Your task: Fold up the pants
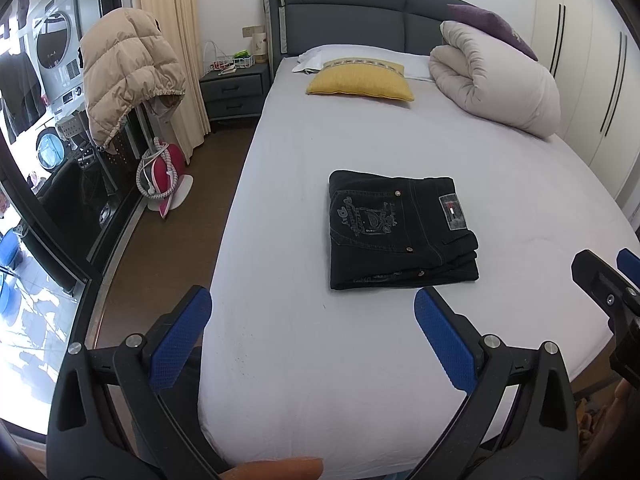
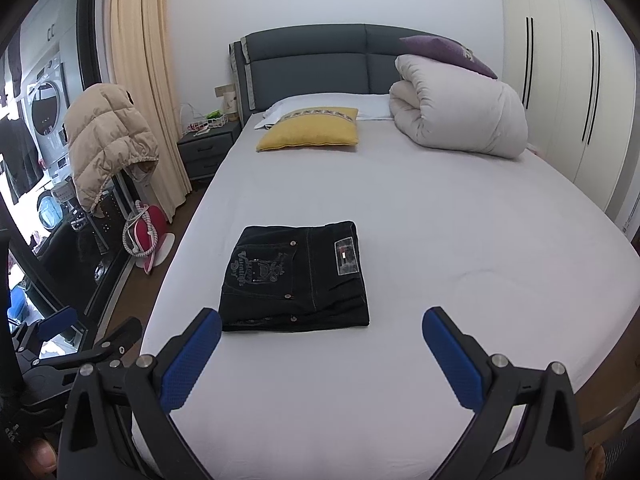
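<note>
Far left: glass door w/ washer behind, tan puffer jacket point(image 1: 128, 68) draped over a rack, red iron point(image 1: 166, 168) w/ cord on floor below. Cream curtain point(image 1: 176, 48) beside it, then gray nightstand point(image 1: 234, 90) w/ small items on top, too small to ID.

Left gripper point(image 1: 312, 316) held low at foot of bed, jaws spread wide, nothing between the blue pads point(image 1: 180, 344); hovering over sheet near bed edge, clear of the fabric. Fingertip of person visible at bottom edge, left-wrist view.

Center: black pants point(image 1: 400, 232) folded into compact rectangle, lying flat on white sheet of bed point(image 1: 280, 200), approx. mid-mattress; back pocket embroidery and waistband patch face up. Just ahead of both grippers, touching neither.

Beyond pants: yellow cushion point(image 1: 360, 82) near gray headboard point(image 1: 344, 16), white pillow behind it.

Right gripper point(image 2: 322, 330) also released, jaws wide apart, empty, over sheet just short of pants' near edge.

Right: rolled white duvet point(image 1: 500, 80) w/ purple cushion point(image 1: 492, 28) on top, poss. leaning on headboard. Cream wardrobe point(image 2: 568, 80) along right wall.
</note>
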`<state>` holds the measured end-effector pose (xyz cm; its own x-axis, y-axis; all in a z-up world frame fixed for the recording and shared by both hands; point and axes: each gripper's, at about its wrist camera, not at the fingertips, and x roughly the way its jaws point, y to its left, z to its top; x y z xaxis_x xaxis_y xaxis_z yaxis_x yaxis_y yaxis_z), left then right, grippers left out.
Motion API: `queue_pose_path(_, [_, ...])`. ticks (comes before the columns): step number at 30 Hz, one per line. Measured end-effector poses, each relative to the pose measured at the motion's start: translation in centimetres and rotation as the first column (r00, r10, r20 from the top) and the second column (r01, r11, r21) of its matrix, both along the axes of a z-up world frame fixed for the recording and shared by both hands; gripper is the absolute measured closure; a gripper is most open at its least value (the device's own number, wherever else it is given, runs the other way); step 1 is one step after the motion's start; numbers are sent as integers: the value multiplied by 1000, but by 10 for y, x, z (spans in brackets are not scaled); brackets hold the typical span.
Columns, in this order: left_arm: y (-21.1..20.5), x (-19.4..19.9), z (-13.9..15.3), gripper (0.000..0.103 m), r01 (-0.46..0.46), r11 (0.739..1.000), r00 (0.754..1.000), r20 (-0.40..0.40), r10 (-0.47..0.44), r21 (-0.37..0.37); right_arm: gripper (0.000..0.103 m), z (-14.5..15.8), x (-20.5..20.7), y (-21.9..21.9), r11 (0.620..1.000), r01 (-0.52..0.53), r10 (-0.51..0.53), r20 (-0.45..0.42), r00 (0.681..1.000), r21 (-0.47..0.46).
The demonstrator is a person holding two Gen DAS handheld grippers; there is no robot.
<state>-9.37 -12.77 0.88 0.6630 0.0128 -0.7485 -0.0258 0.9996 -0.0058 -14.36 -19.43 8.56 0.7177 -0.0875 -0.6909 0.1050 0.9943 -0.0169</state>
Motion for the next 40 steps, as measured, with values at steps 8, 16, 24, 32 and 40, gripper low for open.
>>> queue_pose_path(8, [1,2,-3,0,2,1000,1000,-5,-2,-3,0,-2,-1,-2,1000,0,0,-3,1000,2])
queue_pose_path(16, [0,2,-3,0,2,1000,1000,-5,-2,-3,0,-4,-2,-2,1000,0,0,-5,1000,5])
queue_pose_path(24, [0,3,-7,0,3,1000,1000,-12,-3,-9,0,-4,-2,-3,1000,1,-1,-7,1000,5])
queue_pose_path(32, [0,3,-7,0,3,1000,1000,-13,-3,-8,0,-3,-1,-3,1000,0,0,-8,1000,5])
queue_pose_path(40, [2,2,-11,0,8,1000,1000,-10,-8,-9,0,-5,-1,-5,1000,1,-1,-11,1000,8])
